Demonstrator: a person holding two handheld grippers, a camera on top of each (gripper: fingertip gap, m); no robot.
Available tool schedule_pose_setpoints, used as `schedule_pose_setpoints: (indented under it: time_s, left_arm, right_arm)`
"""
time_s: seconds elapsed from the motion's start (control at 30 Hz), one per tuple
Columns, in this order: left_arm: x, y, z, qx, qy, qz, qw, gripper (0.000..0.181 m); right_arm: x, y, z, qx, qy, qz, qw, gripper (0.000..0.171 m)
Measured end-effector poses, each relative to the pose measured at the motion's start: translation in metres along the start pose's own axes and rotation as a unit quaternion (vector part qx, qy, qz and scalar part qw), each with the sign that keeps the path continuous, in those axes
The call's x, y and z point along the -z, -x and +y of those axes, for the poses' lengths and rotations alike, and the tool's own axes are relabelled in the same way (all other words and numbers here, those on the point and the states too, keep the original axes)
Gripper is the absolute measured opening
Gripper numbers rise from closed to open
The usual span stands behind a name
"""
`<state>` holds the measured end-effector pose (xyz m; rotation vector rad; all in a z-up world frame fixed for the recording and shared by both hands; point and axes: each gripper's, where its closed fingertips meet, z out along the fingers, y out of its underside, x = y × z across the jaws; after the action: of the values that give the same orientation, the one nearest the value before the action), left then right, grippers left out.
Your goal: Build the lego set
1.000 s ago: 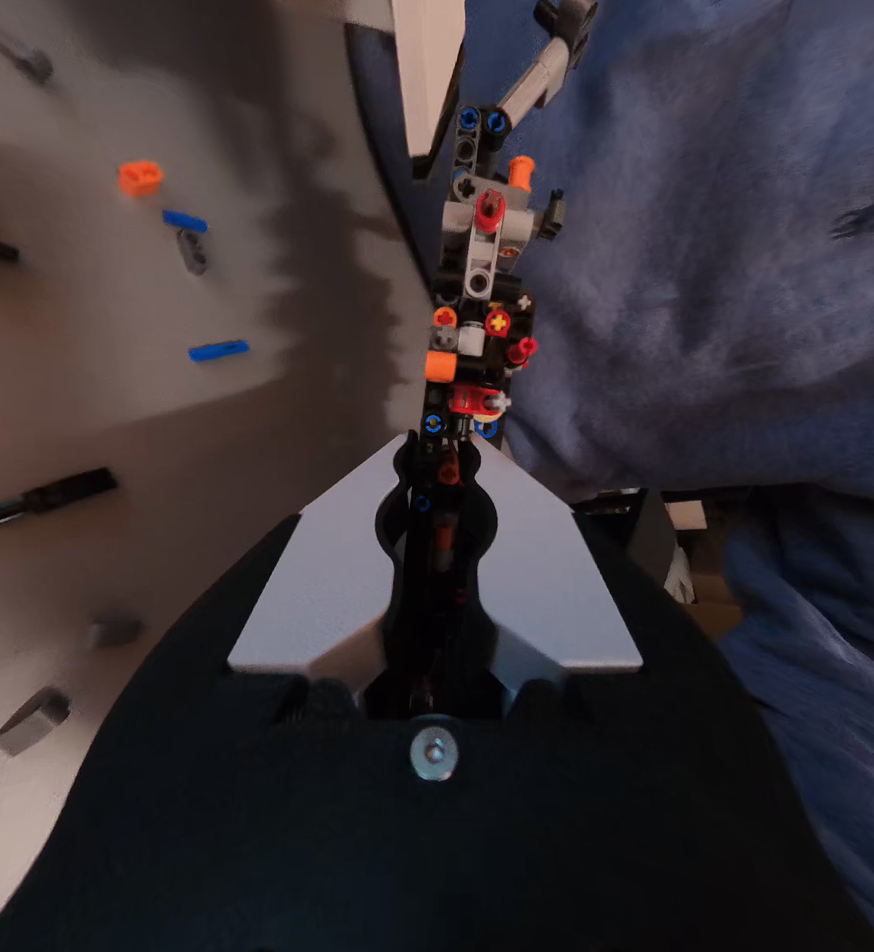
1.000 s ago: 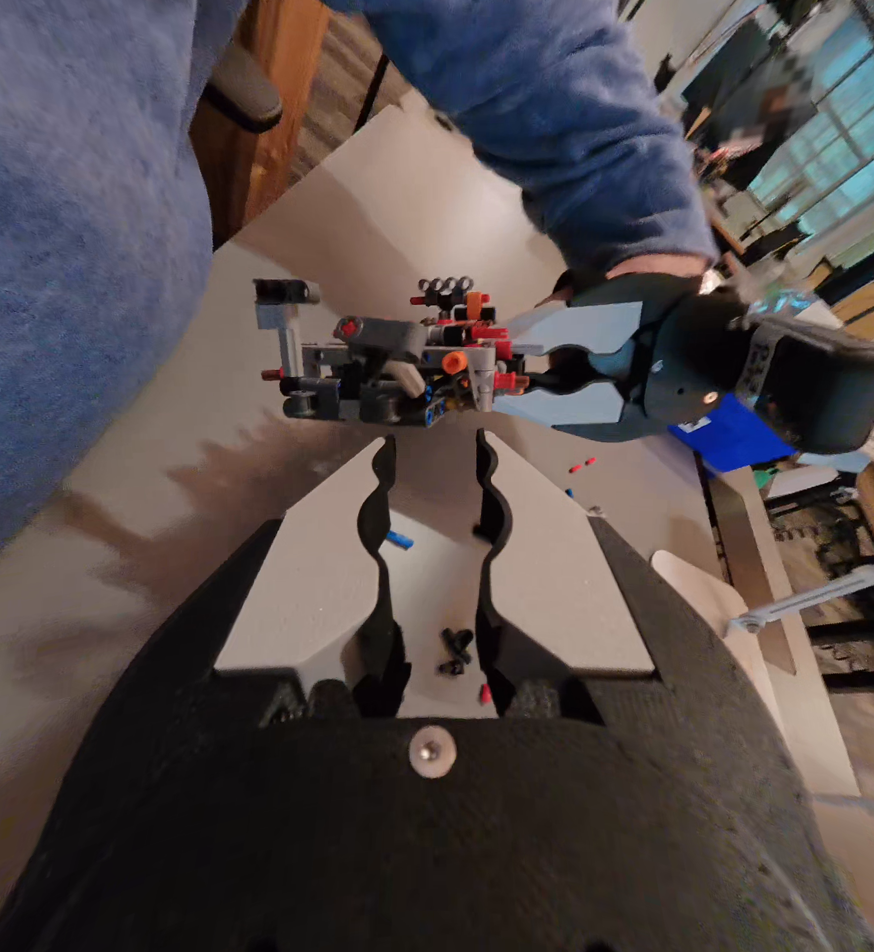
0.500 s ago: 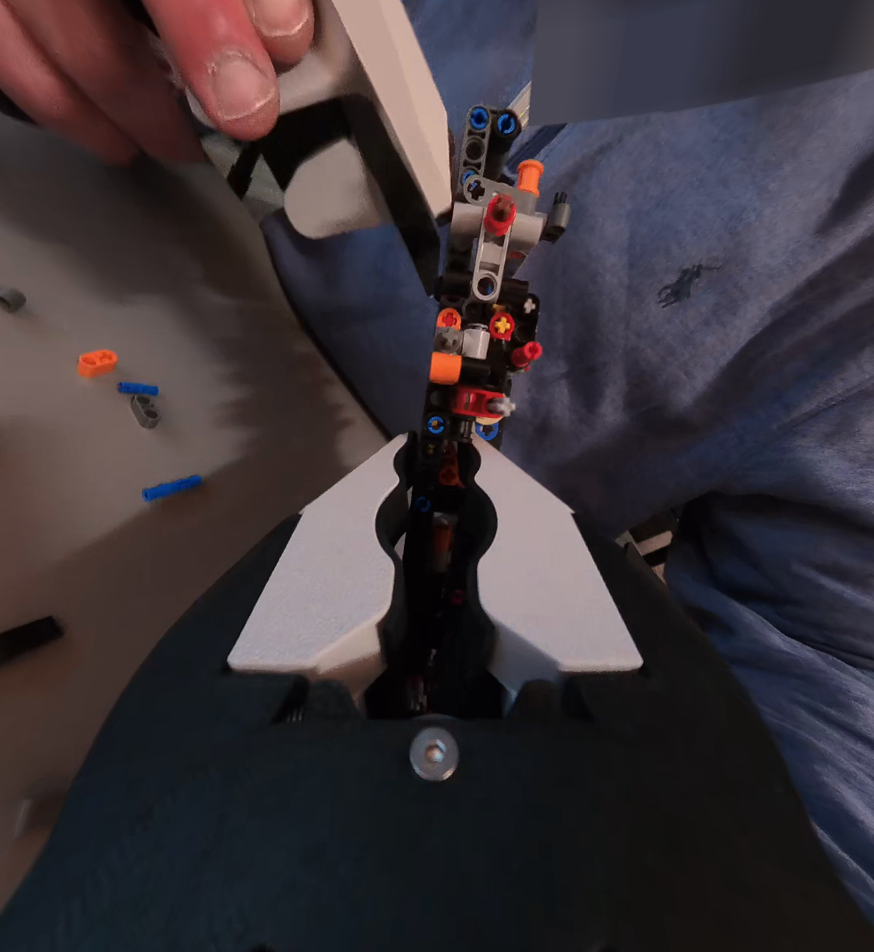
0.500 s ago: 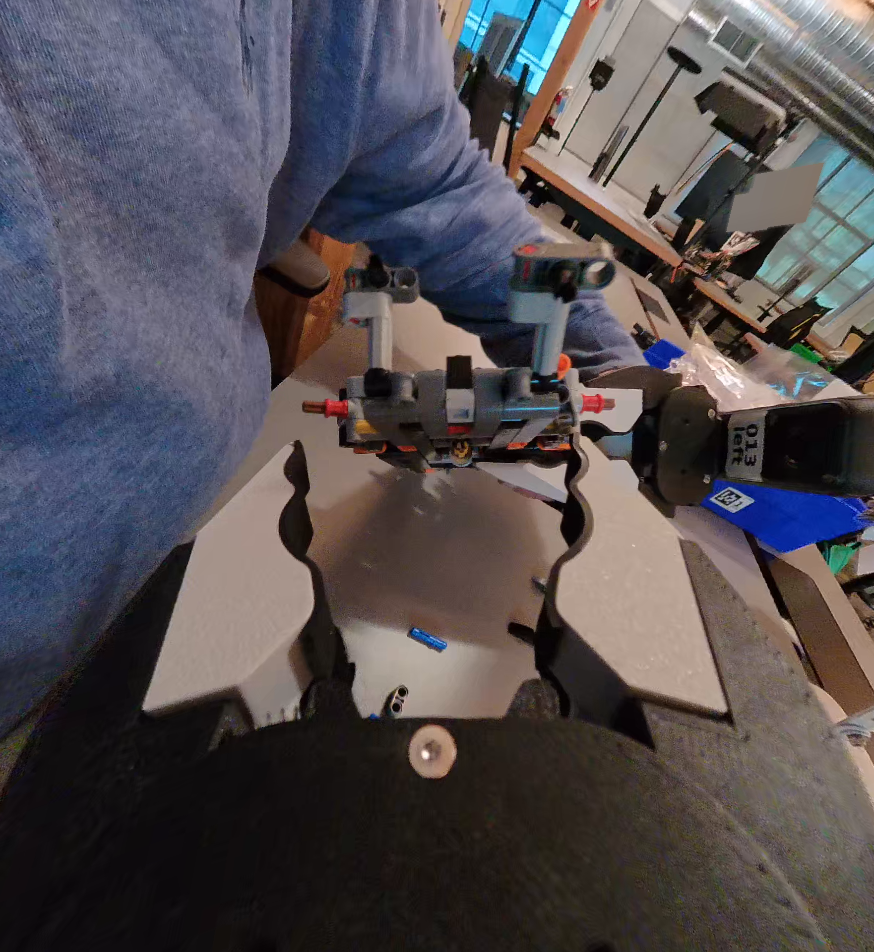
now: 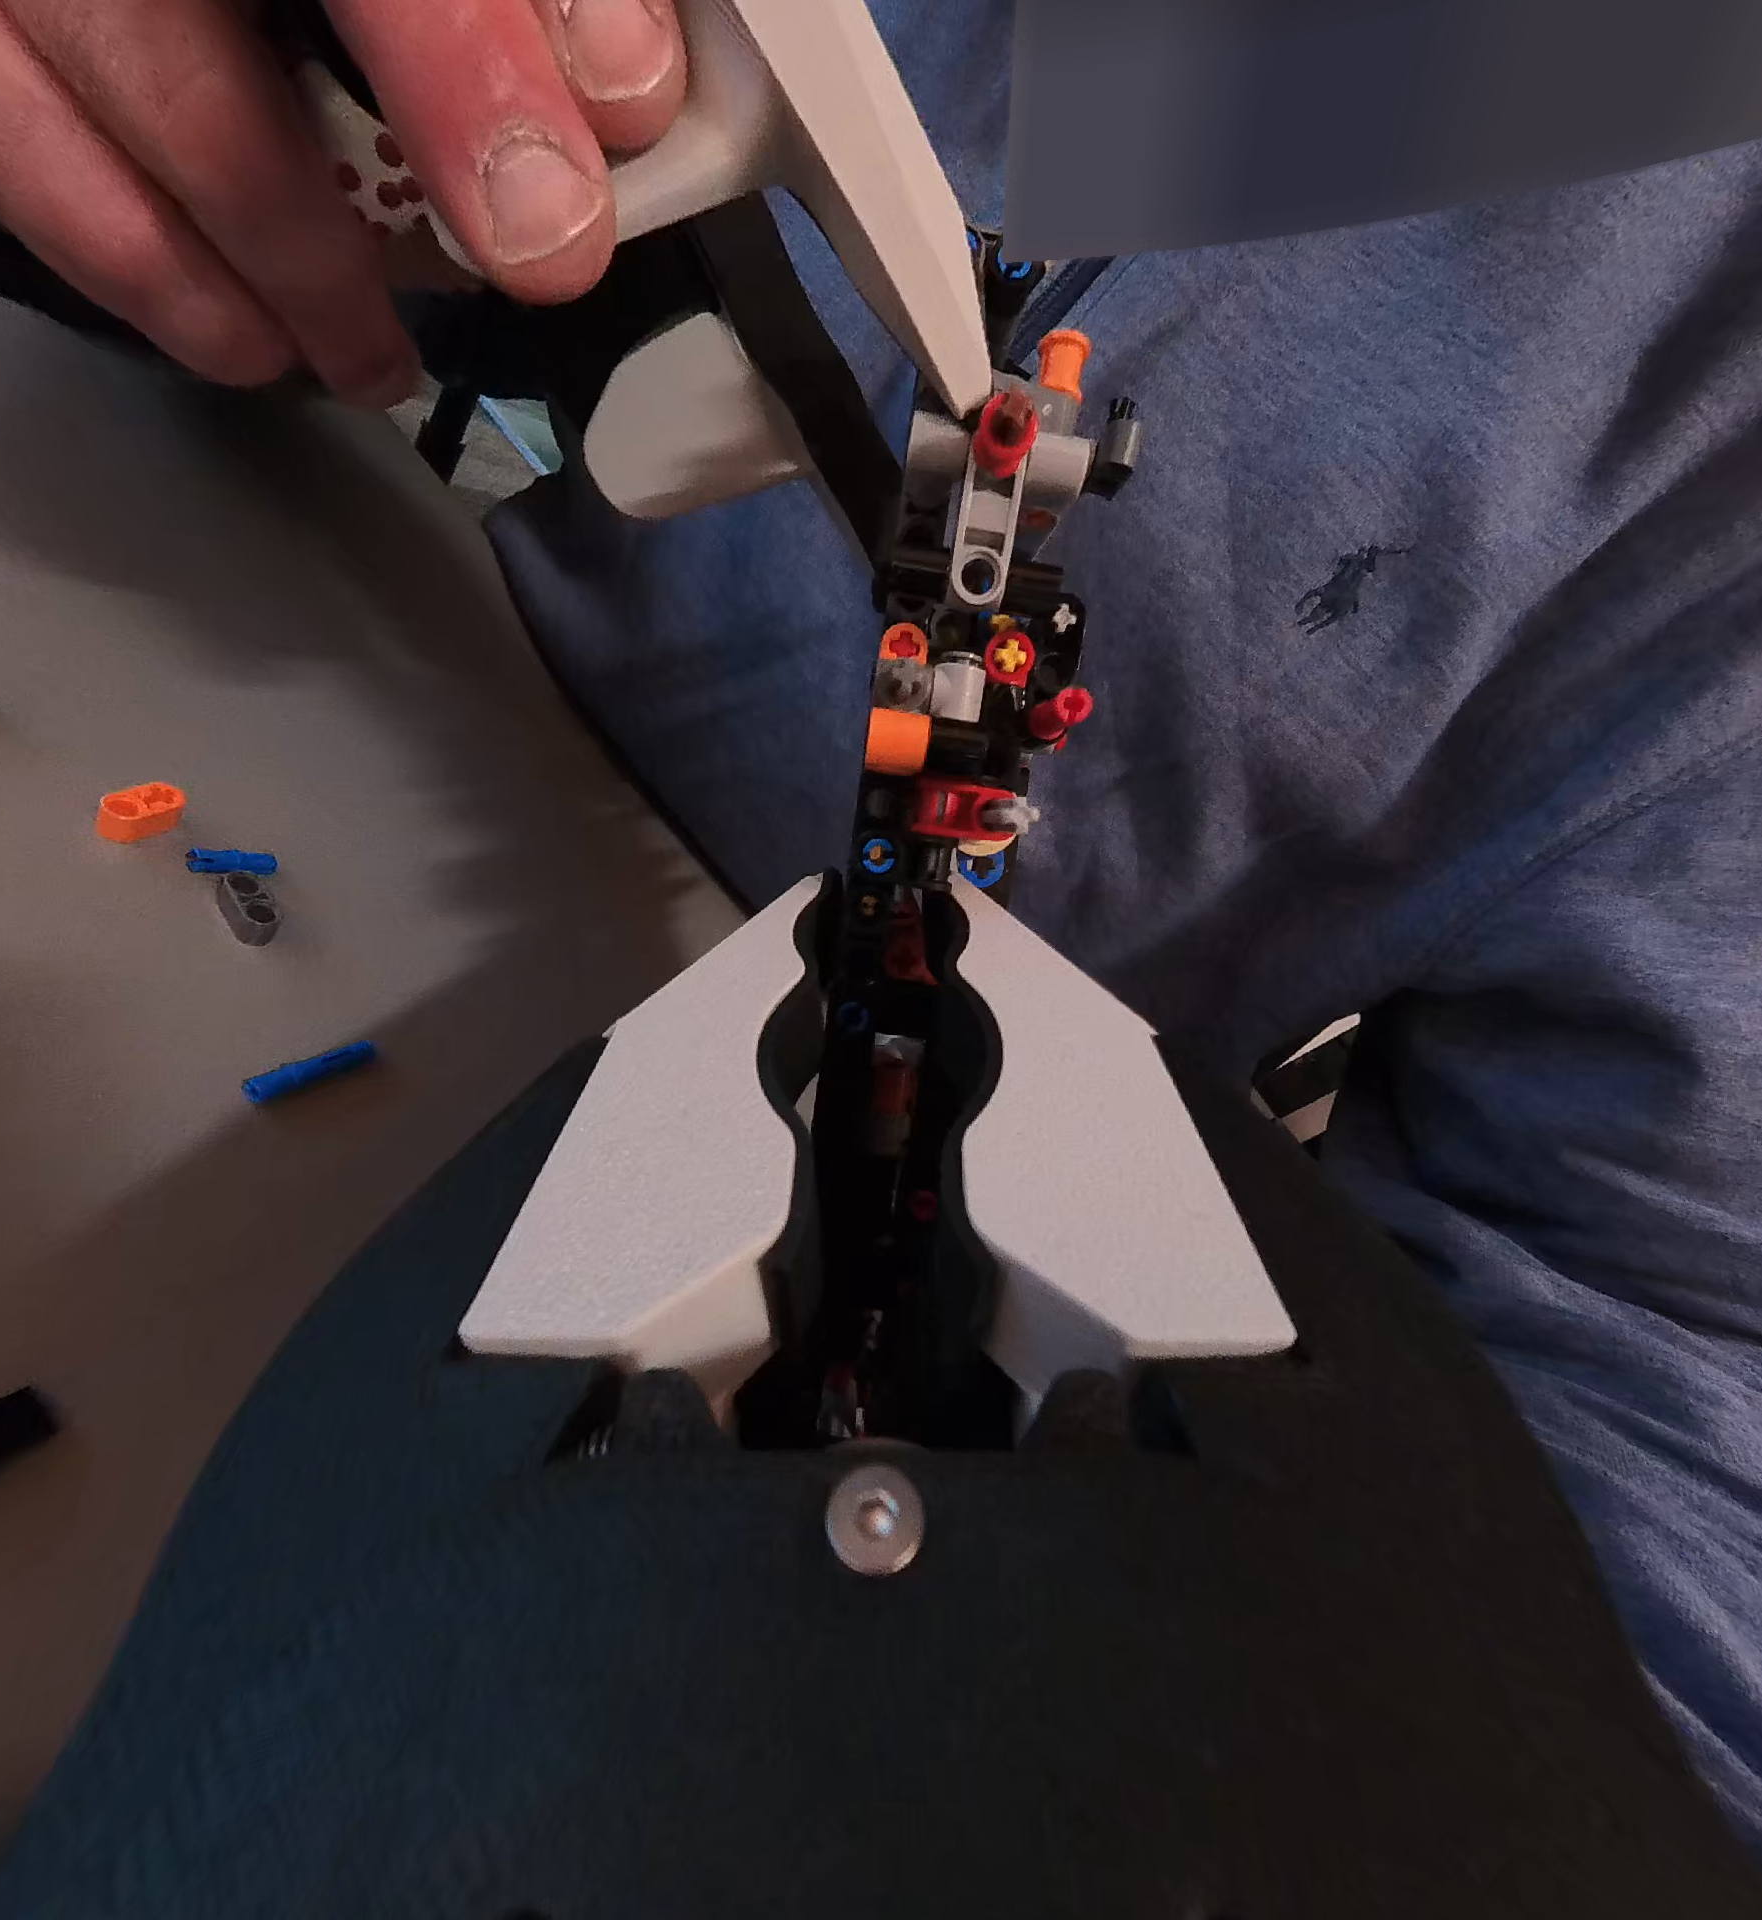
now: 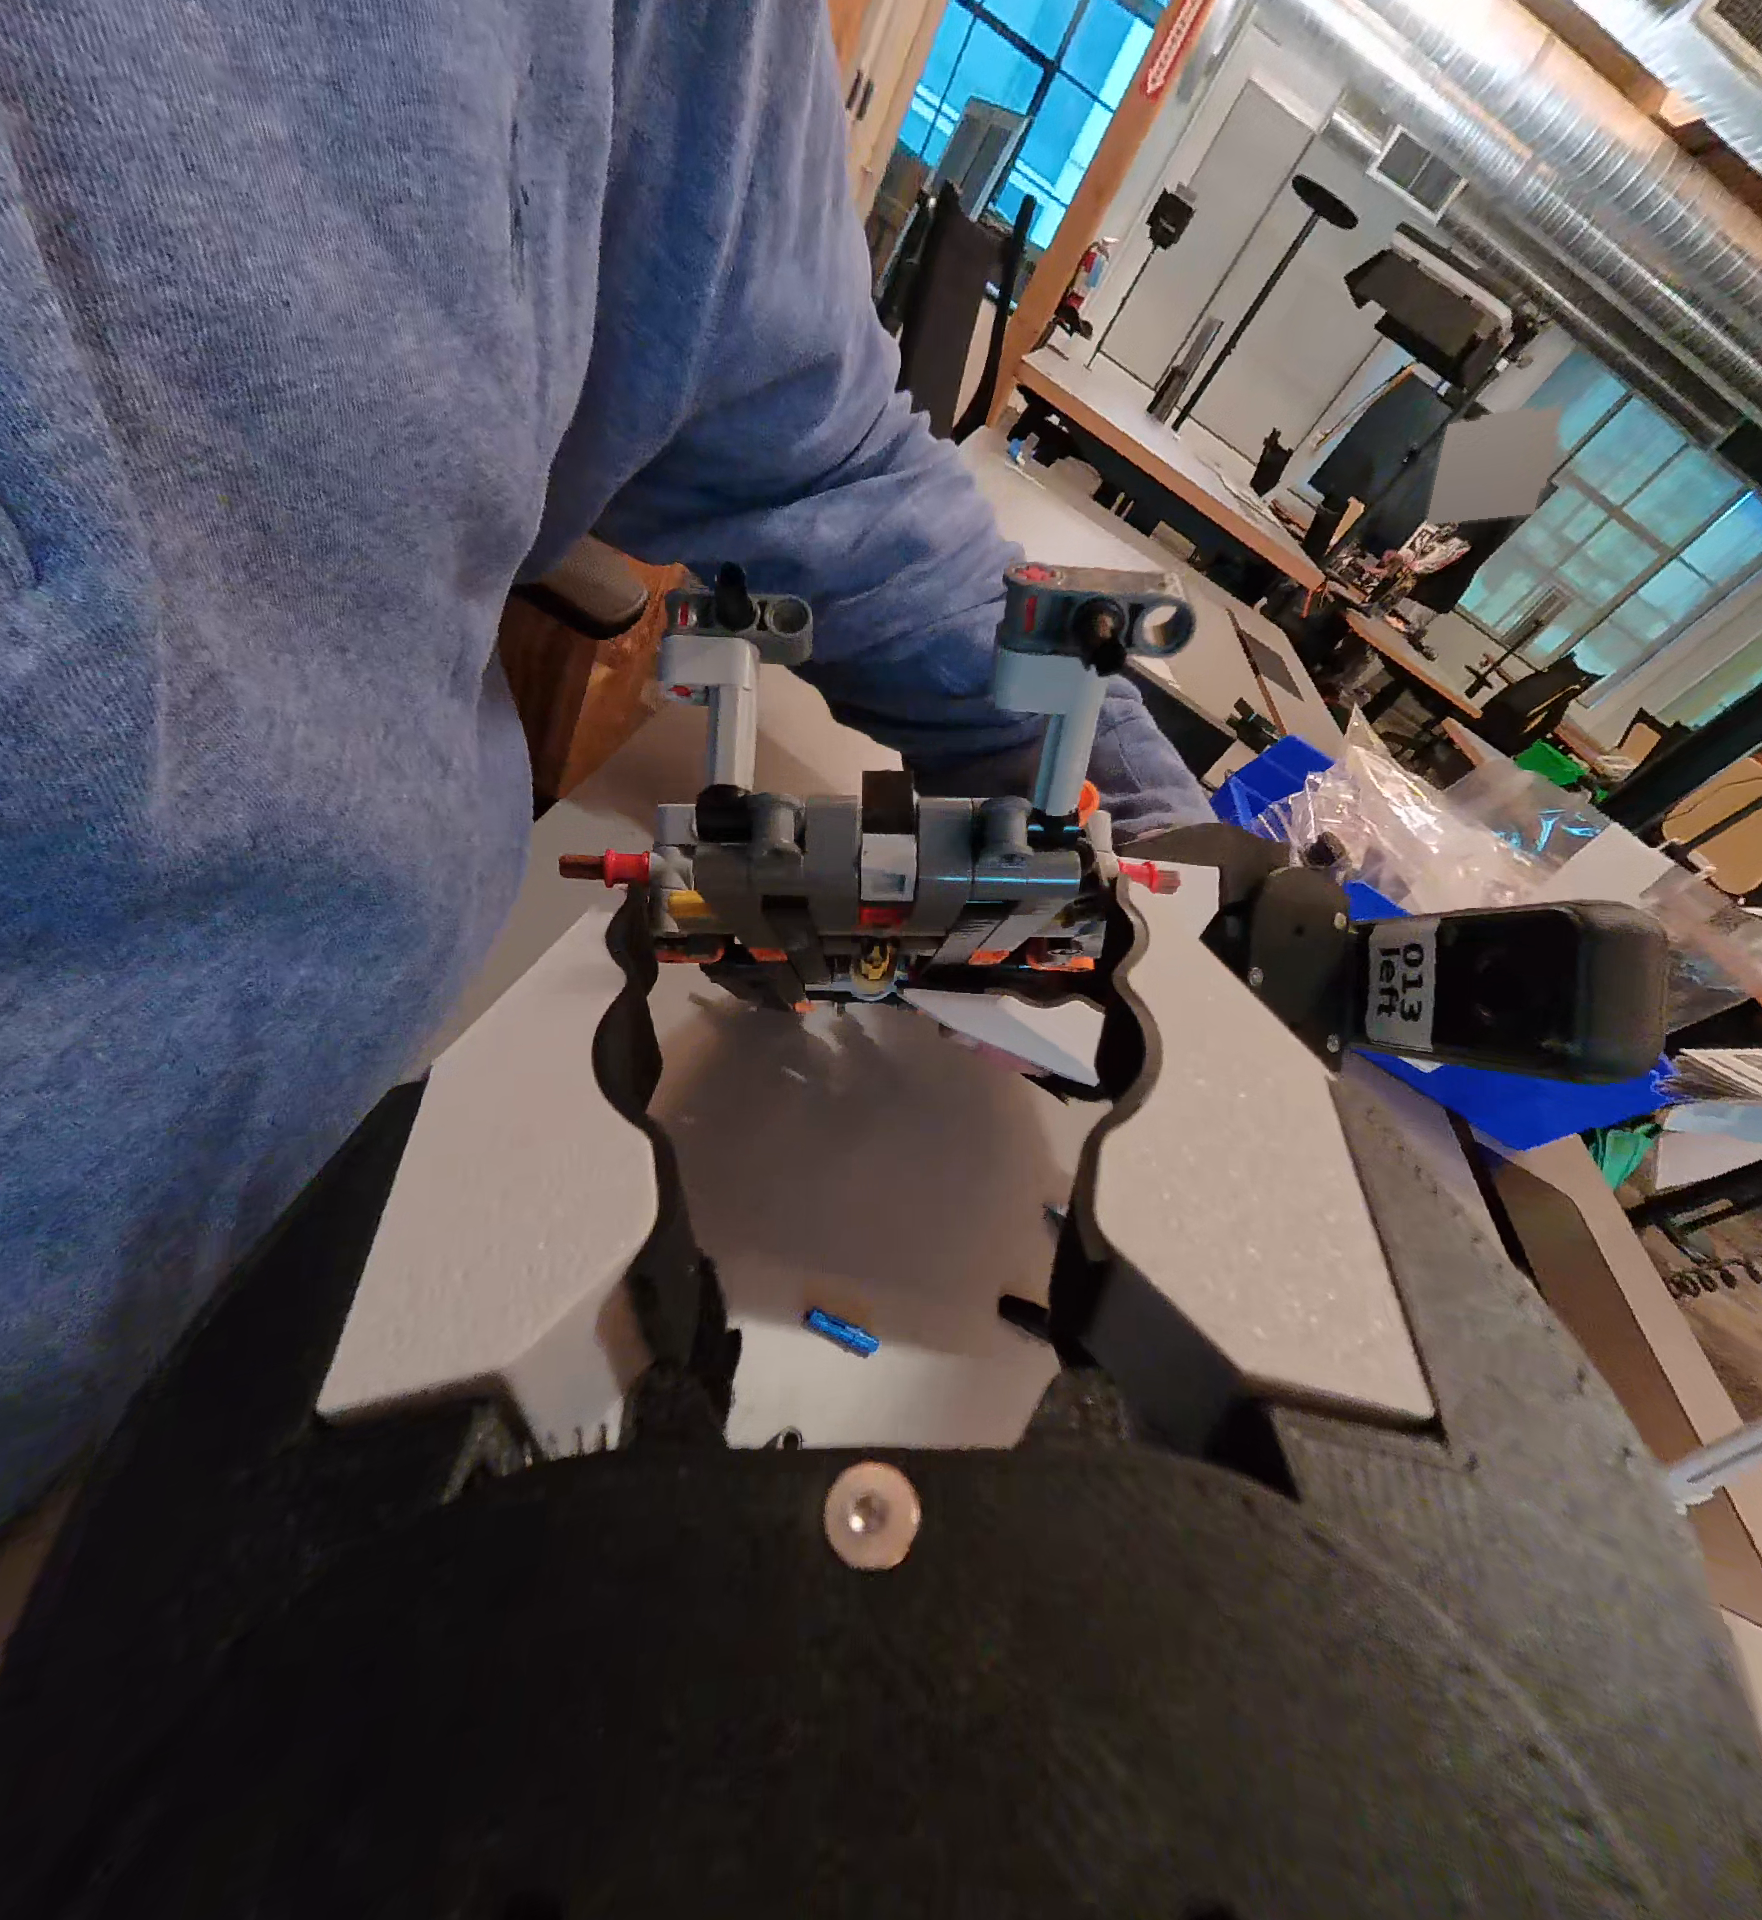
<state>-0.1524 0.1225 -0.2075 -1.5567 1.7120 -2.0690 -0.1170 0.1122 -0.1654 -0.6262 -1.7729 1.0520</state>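
- Our left gripper (image 5: 882,914) still has its fingers closed hard on the rear of the lego model (image 5: 970,665), which sticks out past the fingertips, off the table edge and in front of the blue shirt (image 5: 1479,727).
- The change is on our right: a second ago the right gripper (image 6: 872,935) sat below the model with its fingers only narrowly parted; now they are spread wide and have come up on either side of the model's grey body (image 6: 866,862).
- In the left wrist view one right fingertip (image 5: 944,343) now touches the grey block beside the red pin at the model's far end.
- The right fingers bracket the model but do not yet squeeze it, as far as we can tell.
- We judge this as a handover or re-grip: the right should close before the left lets go.
- Loose parts lie on the table (image 5: 77,1039) left of our left fingers: an orange link (image 5: 139,810) and a blue pin (image 5: 308,1070).
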Motion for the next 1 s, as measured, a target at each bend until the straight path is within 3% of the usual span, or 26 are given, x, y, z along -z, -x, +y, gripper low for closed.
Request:
schedule_pose_setpoints:
  time_s: [0.6, 1.0]
  left_arm:
    - [-0.0020, 0.0033, 0.0071, 0.006, 0.005, 0.011, 1.000, 0.013]
    - [0.0017, 0.0063, 0.0025, -0.002, -0.018, 0.010, 1.000, 0.012]
  right_arm:
    - [0.0016, 0.0028, 0.0090, -0.011, 0.067, -0.016, 0.998, 0.077]
    - [0.0068, -0.0035, 0.0095, -0.024, 0.059, -0.013, 0.998, 0.079]
